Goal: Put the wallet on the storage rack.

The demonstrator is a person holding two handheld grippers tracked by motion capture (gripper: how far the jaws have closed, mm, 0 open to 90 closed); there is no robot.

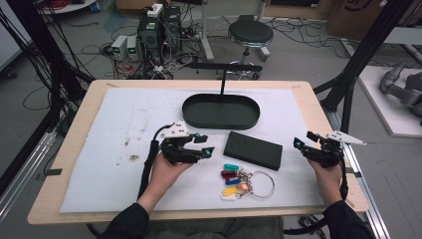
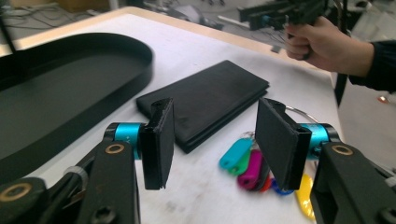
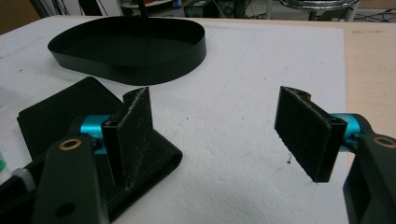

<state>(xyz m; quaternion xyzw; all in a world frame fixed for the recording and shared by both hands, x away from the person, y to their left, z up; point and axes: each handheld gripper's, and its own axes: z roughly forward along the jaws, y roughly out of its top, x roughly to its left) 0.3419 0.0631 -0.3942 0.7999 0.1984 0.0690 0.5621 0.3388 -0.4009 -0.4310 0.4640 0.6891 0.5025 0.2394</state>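
- Your left tongs [image 1: 205,151] are spread, empty, above the desk [image 1: 79,117].
- Your right tongs [image 1: 302,145] are spread too.
- Key bunch [image 1: 238,180] at 5 o'clock from the left tongs: light, loose, jangly; pinch the ring [image 1: 261,184].
- Black wallet [image 1: 253,150] between the tongs: flat, stiff; take an edge.

Key tags [image 2: 254,163] partly behind tongs

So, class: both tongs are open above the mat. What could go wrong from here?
1. The bunch of key tags on its ring may splay or slide if the left tongs pinch one tag alone.
2. The black wallet lies flat, so the right tongs could push it rather than grip it.
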